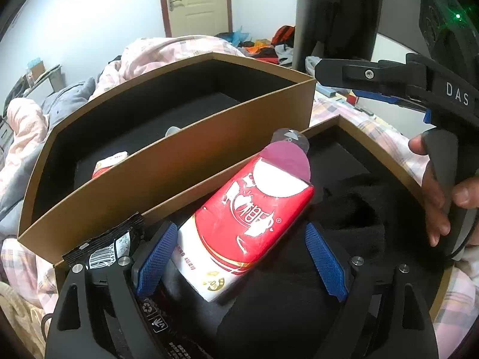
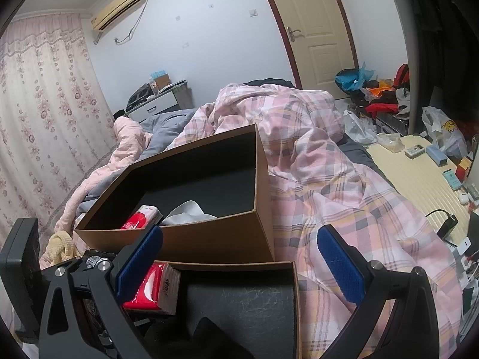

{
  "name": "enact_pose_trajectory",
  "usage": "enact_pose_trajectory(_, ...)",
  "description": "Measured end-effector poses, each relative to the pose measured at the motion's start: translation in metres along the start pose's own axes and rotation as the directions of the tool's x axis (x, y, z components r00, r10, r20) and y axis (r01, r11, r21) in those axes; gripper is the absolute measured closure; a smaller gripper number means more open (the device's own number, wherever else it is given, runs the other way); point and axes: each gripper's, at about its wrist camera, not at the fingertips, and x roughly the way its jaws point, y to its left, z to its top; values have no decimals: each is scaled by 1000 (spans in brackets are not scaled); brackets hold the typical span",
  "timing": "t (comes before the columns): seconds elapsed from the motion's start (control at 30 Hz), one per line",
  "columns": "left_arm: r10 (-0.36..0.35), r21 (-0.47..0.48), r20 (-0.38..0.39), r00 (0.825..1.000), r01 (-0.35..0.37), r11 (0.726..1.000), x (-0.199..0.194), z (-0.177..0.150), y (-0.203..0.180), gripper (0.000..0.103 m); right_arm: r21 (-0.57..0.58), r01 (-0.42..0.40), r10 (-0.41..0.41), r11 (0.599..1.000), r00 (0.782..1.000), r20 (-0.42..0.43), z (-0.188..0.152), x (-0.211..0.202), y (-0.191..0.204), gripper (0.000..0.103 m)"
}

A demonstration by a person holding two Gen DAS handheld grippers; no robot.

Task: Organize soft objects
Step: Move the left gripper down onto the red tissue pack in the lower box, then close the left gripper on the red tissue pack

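Observation:
Between the blue pads of my left gripper [image 1: 241,260] lies a red and white tissue pack [image 1: 245,224], with a gap on each side, so the jaws stand open. The pack rests slantwise on black cloth [image 1: 347,227] inside the near brown box [image 1: 383,149], its top end against the far brown box [image 1: 167,167]. That far box [image 2: 263,197] holds another red tissue pack [image 2: 137,218] and a white cloth [image 2: 188,209]. My right gripper [image 2: 239,264] hovers open over the near box [image 2: 295,299] with nothing between its pads. Behind its left finger the first tissue pack [image 2: 149,290] shows.
Both boxes sit on a bed with a rumpled pink plaid quilt [image 2: 314,149]. A black snack packet [image 1: 104,248] with a barcode lies at the near box's left corner. A yellow towel [image 2: 61,245] is left of the boxes. Small items and cables crowd a cream mat [image 2: 419,173] on the right.

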Motion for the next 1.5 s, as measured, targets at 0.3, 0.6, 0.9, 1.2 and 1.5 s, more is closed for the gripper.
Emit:
enact_pose_trajectory(0.3, -69, -39, 31, 997, 71, 997, -7, -3, 9, 66, 9, -2, 2, 1000, 1000, -5, 1, 0, -1, 1)
enact_pose_trajectory(0.6, -146, -94, 129, 981, 159, 983, -29, -3, 18, 84, 5, 1, -1, 1000, 1000, -2, 1, -1, -1, 1)
enact_pose_trajectory(0.9, -179, -166, 175, 968, 208, 964, -38, -3, 34, 94, 8, -1, 1, 1000, 1000, -2, 1, -1, -2, 1)
enact_pose_trajectory(1.2, -122, -125, 78, 989, 132, 983, -20, -4, 22, 94, 8, -1, 1, 1000, 1000, -3, 1, -1, -1, 1)
enact_pose_trajectory(1.5, -91, -138, 77, 993, 101, 985, -21, -8, 26, 94, 10, -3, 3, 1000, 1000, -7, 2, -1, -1, 1)
